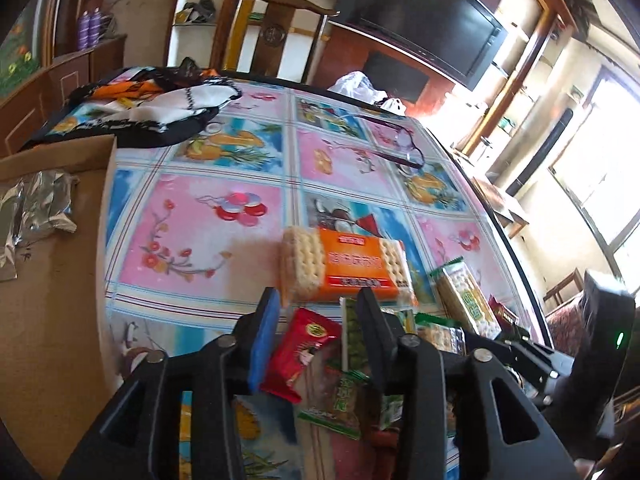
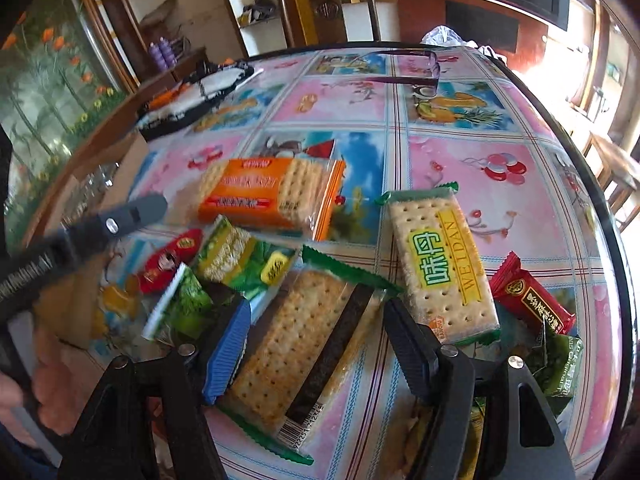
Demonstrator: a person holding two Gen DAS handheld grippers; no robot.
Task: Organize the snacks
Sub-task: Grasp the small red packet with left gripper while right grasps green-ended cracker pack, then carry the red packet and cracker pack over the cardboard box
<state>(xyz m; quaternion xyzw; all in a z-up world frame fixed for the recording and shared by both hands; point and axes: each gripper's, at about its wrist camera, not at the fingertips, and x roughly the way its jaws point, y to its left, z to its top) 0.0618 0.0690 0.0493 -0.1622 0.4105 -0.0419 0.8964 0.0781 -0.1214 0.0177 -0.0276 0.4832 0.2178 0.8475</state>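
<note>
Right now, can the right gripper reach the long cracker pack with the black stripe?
Probably yes: the right gripper is open with the striped cracker pack between its fingers, nothing covering it.

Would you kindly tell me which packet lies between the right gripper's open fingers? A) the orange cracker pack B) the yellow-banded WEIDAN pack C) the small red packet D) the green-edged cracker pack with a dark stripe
D: in the right wrist view, the right gripper straddles the green-edged cracker pack, pads clear of it.

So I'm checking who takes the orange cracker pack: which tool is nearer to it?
Left. The left tool sits just short of the orange pack; the right tool straddles a green-edged cracker pack farther from it.
</note>
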